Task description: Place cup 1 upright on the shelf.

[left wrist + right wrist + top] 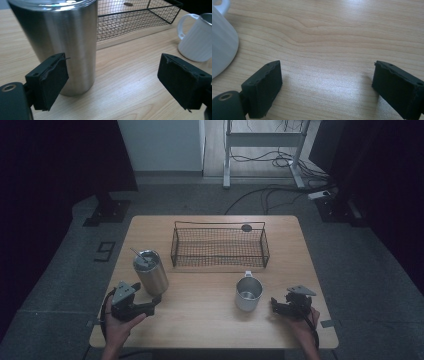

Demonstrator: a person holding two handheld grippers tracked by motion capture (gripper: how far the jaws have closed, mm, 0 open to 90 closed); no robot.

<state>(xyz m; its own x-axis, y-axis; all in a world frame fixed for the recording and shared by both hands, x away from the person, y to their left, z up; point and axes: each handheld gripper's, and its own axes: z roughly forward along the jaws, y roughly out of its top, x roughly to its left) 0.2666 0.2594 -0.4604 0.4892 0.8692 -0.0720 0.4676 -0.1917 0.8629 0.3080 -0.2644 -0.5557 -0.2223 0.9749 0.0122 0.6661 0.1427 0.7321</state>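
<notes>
So I'm looking at a light wooden table point(210, 285) on grey carpet, dark curtains either side. Lower left, my left gripper point(156, 301) has its jaws spread, nothing gripped, tips right beside the steel tumbler point(150, 272). Wire basket point(220, 246) sits centre-back. Lower right, my right gripper point(273, 304) gapes empty near the white mug point(248, 294).

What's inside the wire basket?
One small dark round thing near the far right corner of the wire basket; I can't identify it. The rest is bare mesh. Nothing covers the inside.
</notes>
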